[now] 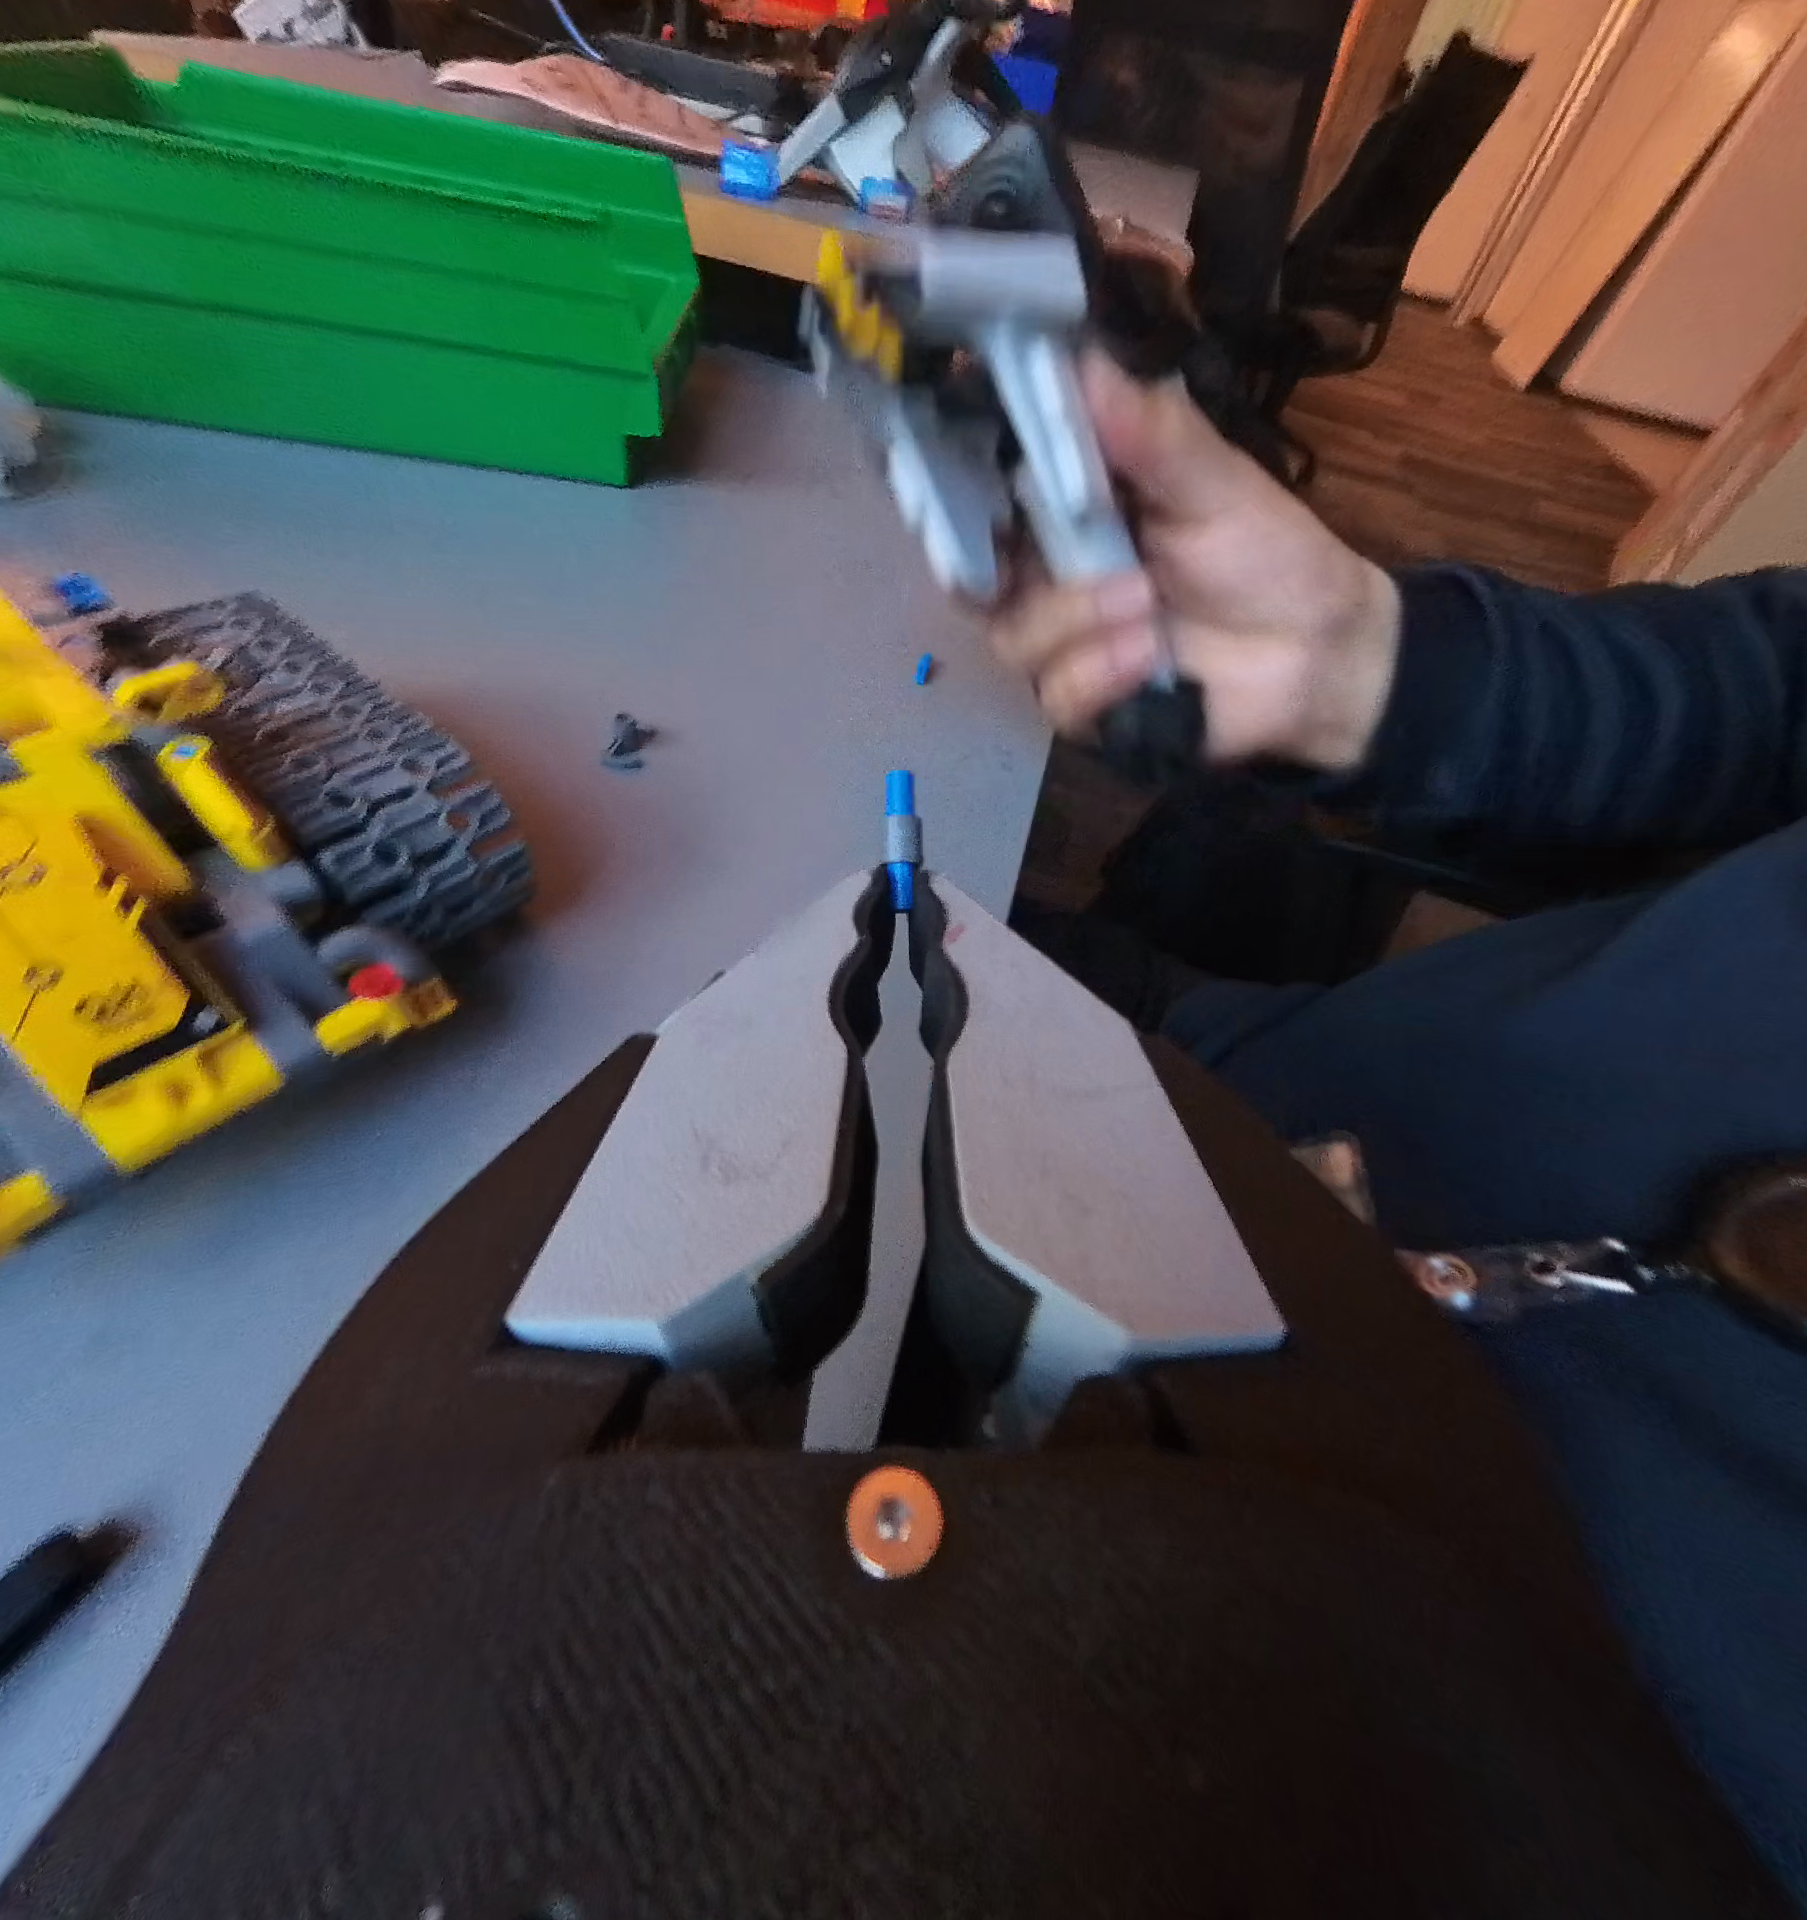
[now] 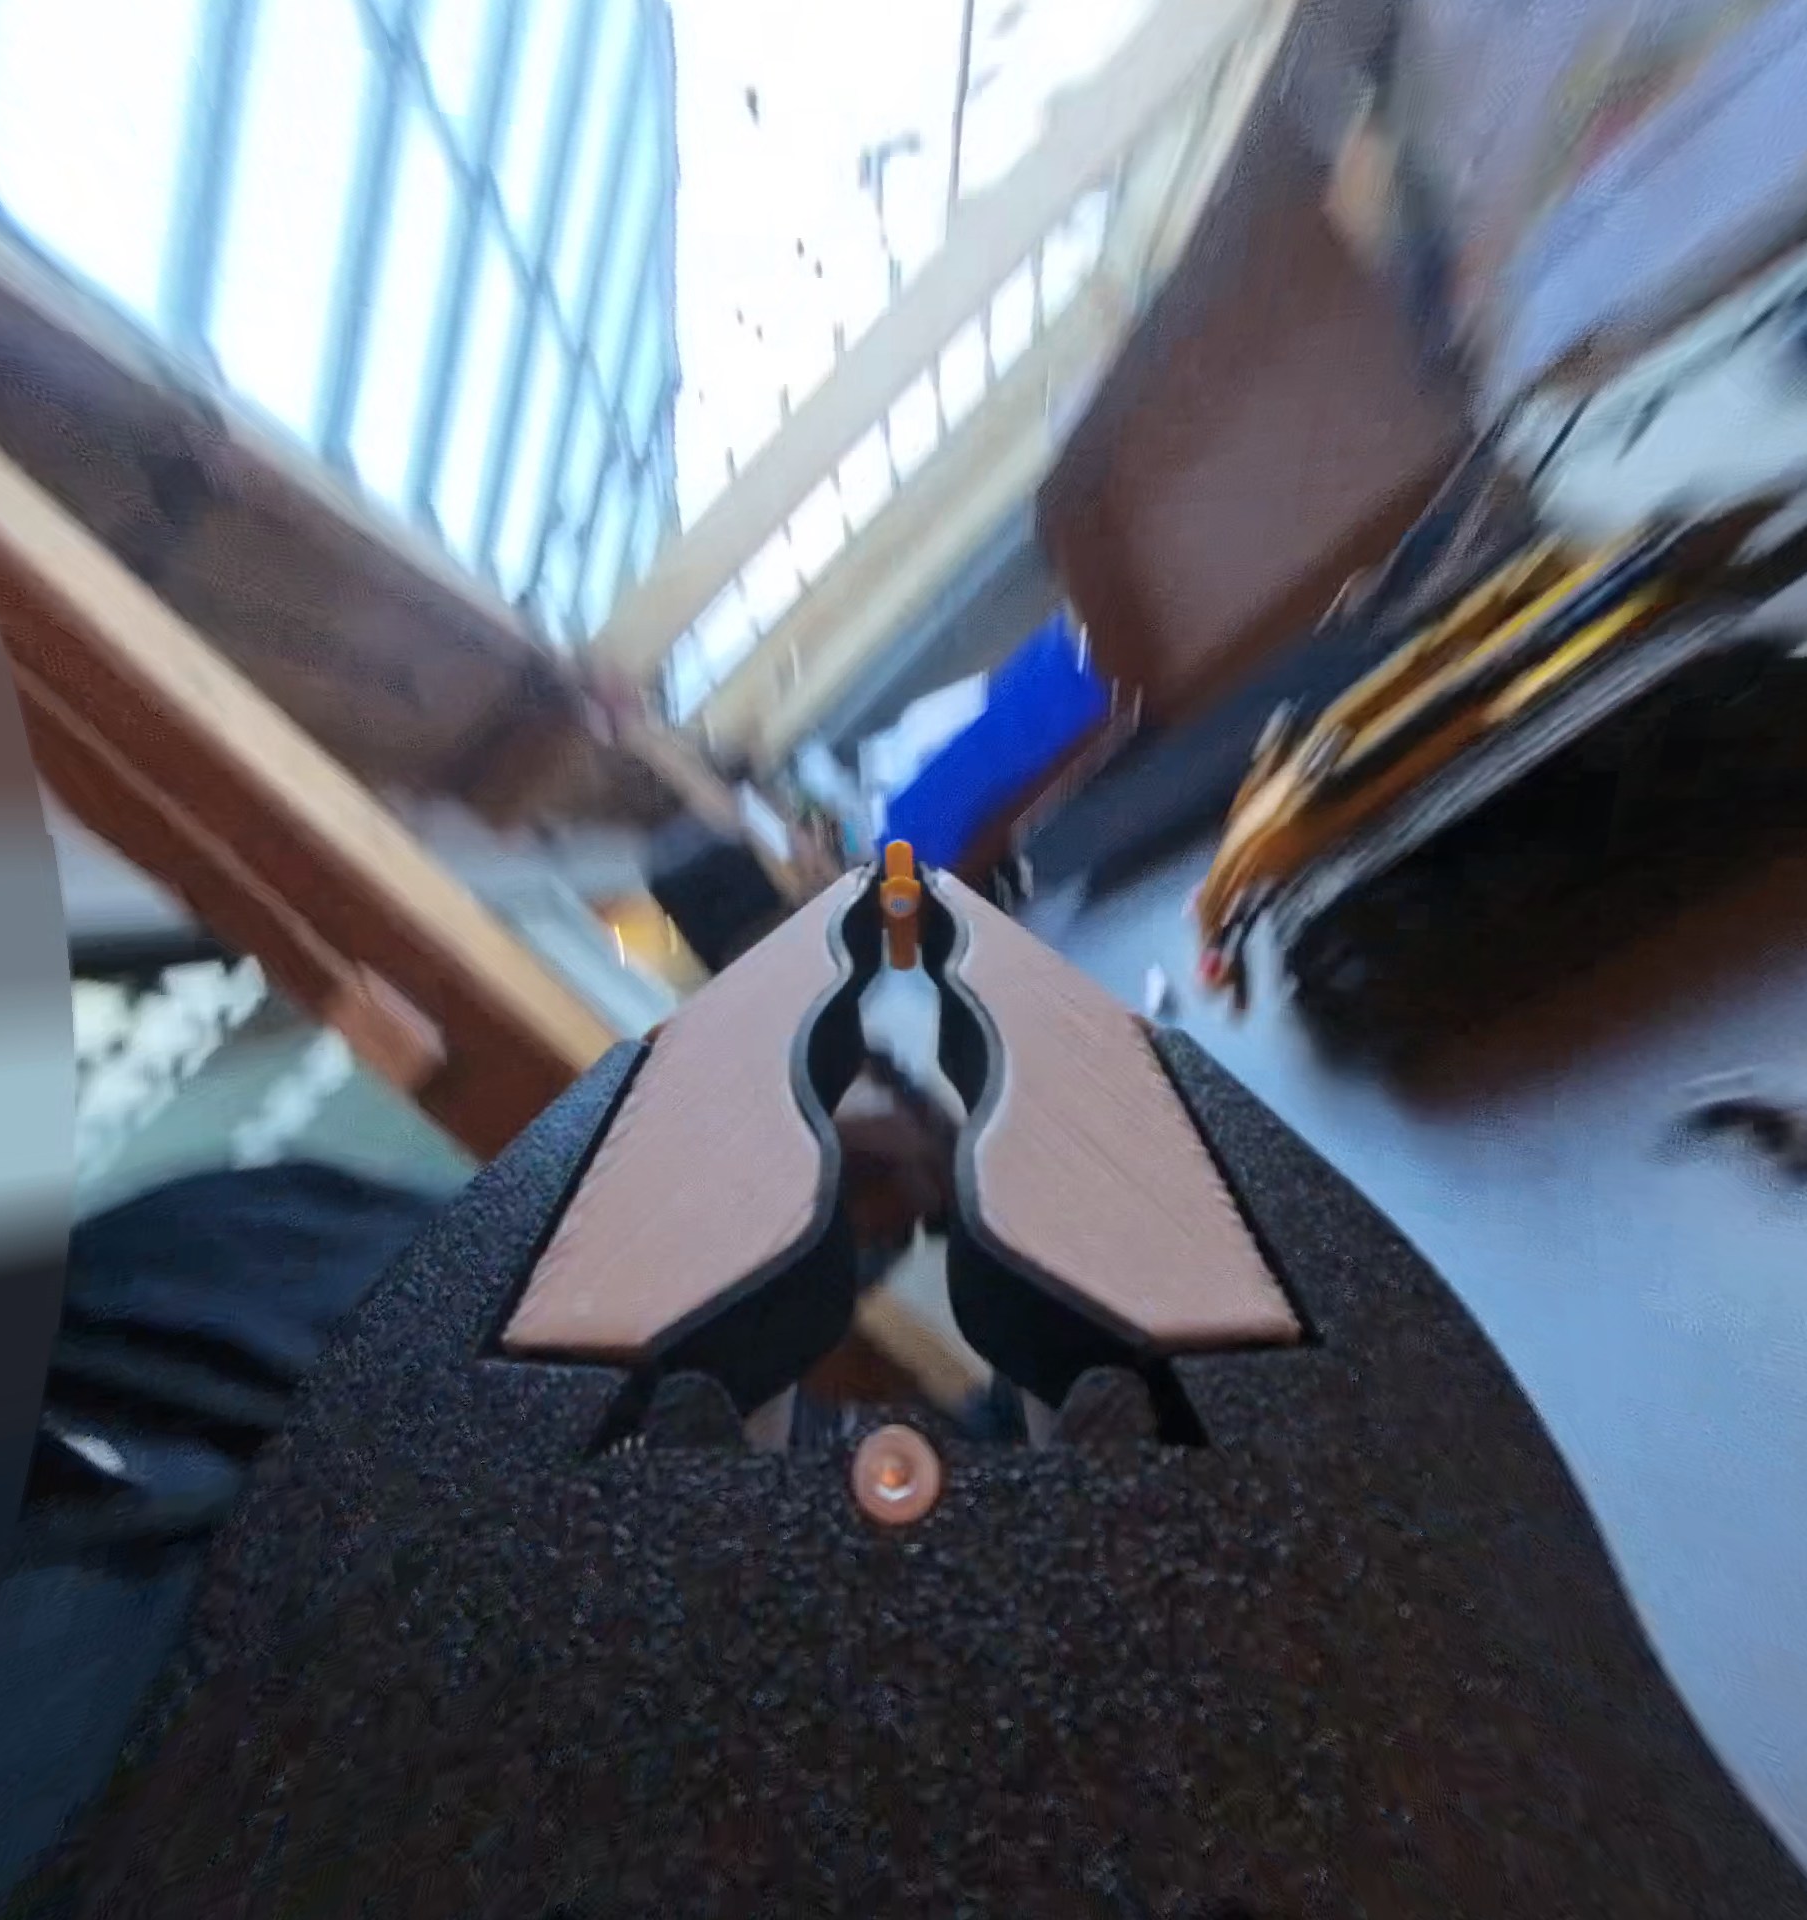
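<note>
- Black textured housing fills the foreground of the left wrist view; from it the left gripper (image 1: 900, 883) reaches forward with its jaws drawn together on a small blue pin (image 1: 899, 831) that carries a grey sleeve around its middle, most of the pin sticking out past the tips.
- Beneath and beyond those tips lies the grey table (image 1: 753, 582), with a loose blue peg (image 1: 923, 667) and a small dark connector (image 1: 627, 740) well apart from the gripper.
- Off to the left rests a yellow tracked toy vehicle (image 1: 151, 883), blurred, and behind it a green bin (image 1: 307, 281).
- Higher on the right, a person's hand (image 1: 1221, 623) holds the other gripper tool, seen blurred in that view.
- Seen from its own wrist view, the right gripper (image 2: 897, 904) is clamped at its very tips on a small orange pin (image 2: 898, 909), which stands roughly in line with the fingers; the surroundings are heavily smeared, so only a window, a wooden beam and a yellow-and-black shape on the right can be made out.
- Judging from how little of each pin sits inside the tips, both holds look shallow; steady pressure and slow, straight movement would suit parts this small, since a twist could flick either one out.
</note>
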